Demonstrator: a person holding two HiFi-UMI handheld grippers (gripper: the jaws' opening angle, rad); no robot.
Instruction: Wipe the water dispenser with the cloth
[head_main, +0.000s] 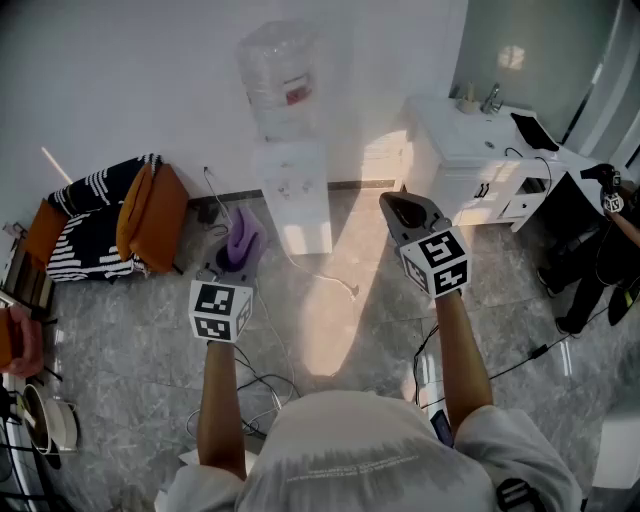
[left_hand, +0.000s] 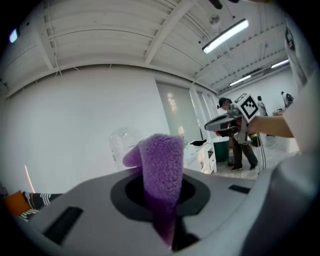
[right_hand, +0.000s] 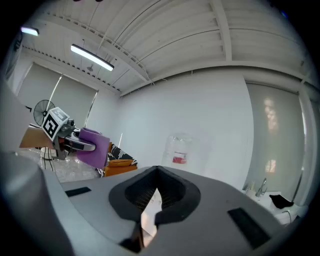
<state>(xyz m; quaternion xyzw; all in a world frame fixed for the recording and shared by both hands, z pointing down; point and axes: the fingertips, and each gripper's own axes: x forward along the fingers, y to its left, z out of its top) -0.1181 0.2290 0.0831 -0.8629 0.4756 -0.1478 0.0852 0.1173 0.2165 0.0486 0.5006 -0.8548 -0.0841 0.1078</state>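
The jaws of the left gripper (left_hand: 167, 227) pinch the purple fleece cloth (left_hand: 160, 165), judged soft, light and floppy, near one end; those of the right gripper (right_hand: 148, 210) are pressed together on nothing.

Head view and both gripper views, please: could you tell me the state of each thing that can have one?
water dispenser: upright at the wall, bottle seated on top, not touched.
cloth: pinched, folded over, apart from the water dispenser.
left tongs: shut on the cloth.
right tongs: shut, nothing between them.
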